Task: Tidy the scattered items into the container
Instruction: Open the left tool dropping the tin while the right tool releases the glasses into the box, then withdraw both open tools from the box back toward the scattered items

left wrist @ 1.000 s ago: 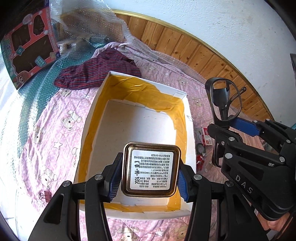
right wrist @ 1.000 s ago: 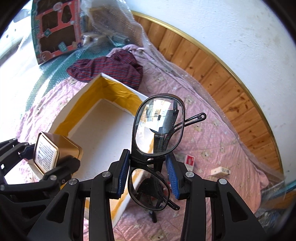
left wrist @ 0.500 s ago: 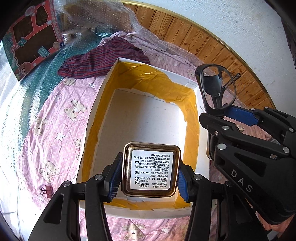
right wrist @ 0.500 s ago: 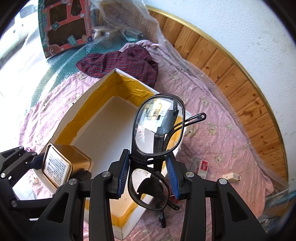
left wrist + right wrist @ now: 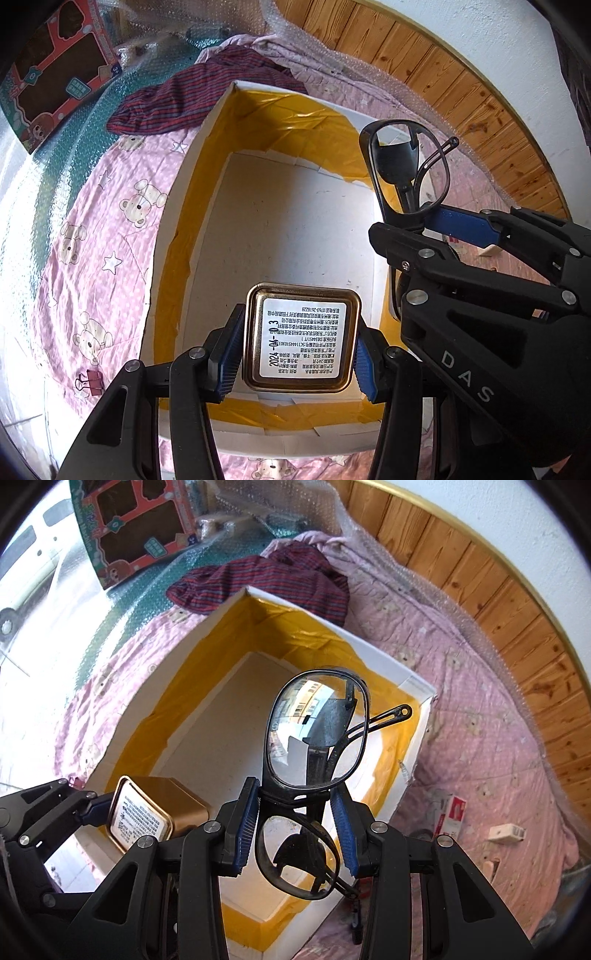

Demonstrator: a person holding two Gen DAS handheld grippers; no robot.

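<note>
**A:** Box [image 5: 192, 206] position relative to both tools?

**B:** Directly below and ahead. It sits open-topped on the bed [image 5: 92, 236], long axis running away from me, floor bare. My left tool [image 5: 300, 350] is closed on the gold tin [image 5: 301, 341], pads on its two side walls, label facing the camera; the tin hangs over the near end of the box. My right tool [image 5: 295, 830] is clamped on the glasses [image 5: 314, 738] at the bridge, one lens upright, over the box's right wall.

**A:** Nearer hand?

**B:** Left, I judge: already inside the rim line. Both tools tilt downward. Small packets [image 5: 452, 814] lie outside on the bed, to the right.
</note>
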